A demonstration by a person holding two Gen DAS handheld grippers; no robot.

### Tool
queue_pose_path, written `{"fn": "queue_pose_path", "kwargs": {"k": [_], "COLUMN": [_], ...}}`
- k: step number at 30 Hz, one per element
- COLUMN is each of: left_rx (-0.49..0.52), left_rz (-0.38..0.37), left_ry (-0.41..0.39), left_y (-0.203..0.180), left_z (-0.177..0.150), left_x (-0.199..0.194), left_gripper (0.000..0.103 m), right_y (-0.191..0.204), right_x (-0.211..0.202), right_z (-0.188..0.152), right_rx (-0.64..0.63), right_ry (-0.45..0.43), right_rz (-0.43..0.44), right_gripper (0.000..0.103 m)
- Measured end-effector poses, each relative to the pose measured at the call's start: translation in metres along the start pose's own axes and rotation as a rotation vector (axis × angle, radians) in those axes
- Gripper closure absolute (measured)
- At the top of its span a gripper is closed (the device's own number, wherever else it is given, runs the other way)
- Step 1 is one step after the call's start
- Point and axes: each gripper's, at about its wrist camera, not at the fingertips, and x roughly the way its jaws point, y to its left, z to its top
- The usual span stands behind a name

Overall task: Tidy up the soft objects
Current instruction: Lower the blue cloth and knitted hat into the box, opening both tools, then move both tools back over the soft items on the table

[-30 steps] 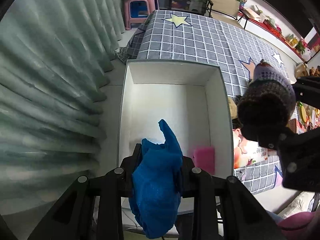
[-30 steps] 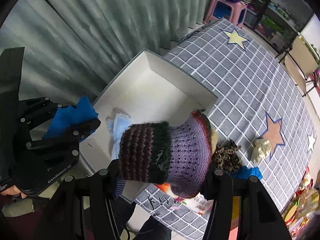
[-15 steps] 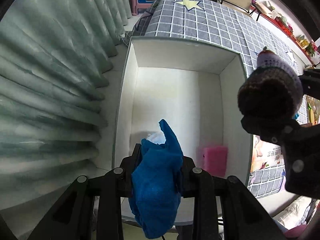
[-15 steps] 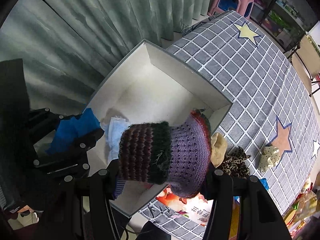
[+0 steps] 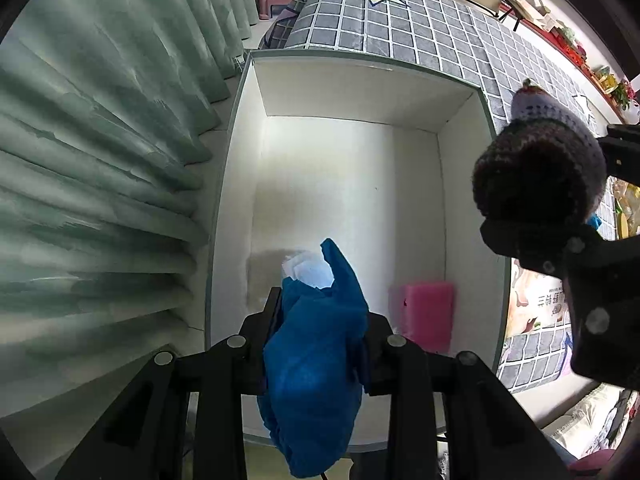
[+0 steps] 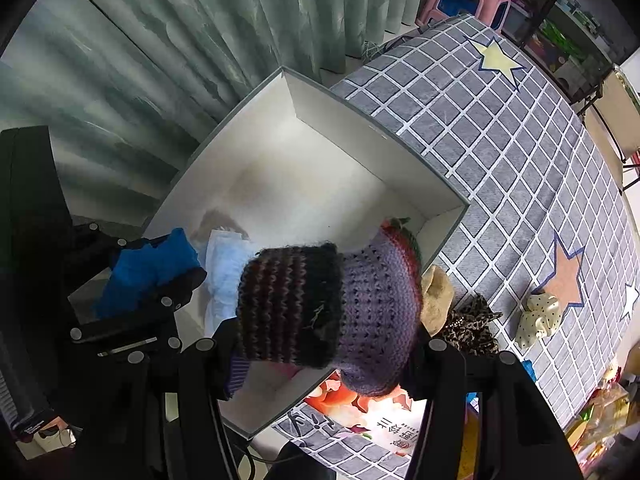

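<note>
My left gripper [image 5: 320,312] is shut on a blue cloth [image 5: 316,360] and holds it over the near end of a white open box [image 5: 360,92]. In the right wrist view the cloth [image 6: 148,268] hangs above the box's left corner. My right gripper [image 6: 320,340] is shut on a purple and dark striped knitted hat [image 6: 328,308] above the box's near right wall [image 6: 448,232]; the hat also shows in the left wrist view [image 5: 540,164]. A pale blue cloth [image 6: 224,268] and a pink sponge [image 5: 428,316] lie inside the box.
A grey checked tablecloth with stars [image 6: 520,140] covers the table. On it lie a tan soft toy [image 6: 438,292], a leopard-print piece [image 6: 472,324], a cream dotted scrunchie [image 6: 538,316] and a printed booklet [image 6: 380,412]. Green curtains [image 5: 100,140] hang left of the box.
Both grippers have moved forward over the box with their loads. The box now fills more of both views, and the pale blue cloth inside has come into sight.
</note>
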Motion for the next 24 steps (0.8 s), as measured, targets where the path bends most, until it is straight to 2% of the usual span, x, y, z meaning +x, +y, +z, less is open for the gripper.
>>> {"fn": "queue_pose_path", "kwargs": {"k": [10,11,13,15,19,20,21,22,24], "left_rx": [-0.012,-0.014,-0.019,-0.023,-0.044,-0.053,-0.062,-0.073,-0.099], "left_rz": [-0.022,-0.032,-0.025,-0.009,-0.01,0.004,0.029,0.044,0.06], "left_ry": [0.002,-0.008,-0.028,-0.041,-0.047,-0.04,-0.031,-0.028,-0.036], "left_y": [0.0,0.0,0.0,-0.001,0.002,0.002,0.003,0.005,0.008], "left_z": [0.0,0.0,0.0,0.0,0.002,0.003,0.004,0.005,0.006], "left_x": [0.002,0.0,-0.005,-0.007,-0.011,-0.011,-0.011,-0.011,-0.014], "left_gripper": [0.065,0.063,0.042,0.033,0.025,0.024,0.022,0.021,0.015], "right_y": [0.002,0.002,0.003,0.003,0.001,0.0,-0.001,-0.003,-0.007], "right_x": [0.0,0.0,-0.001,-0.001,-0.003,-0.004,-0.005,-0.007,-0.011], "right_z": [0.001,0.001,0.002,0.002,0.002,0.002,0.002,0.003,0.004], "right_rx": [-0.009,-0.012,-0.016,-0.019,-0.015,-0.011,-0.005,0.006,0.025], "right_ry": [-0.001,-0.003,-0.004,-0.004,-0.011,-0.012,-0.016,-0.024,-0.042], "right_rz": [0.006,0.008,0.007,0.006,0.013,0.016,0.02,0.024,0.037], "right_gripper": [0.044,0.044,0.044,0.044,0.039,0.028,0.01,0.004,0.002]}}
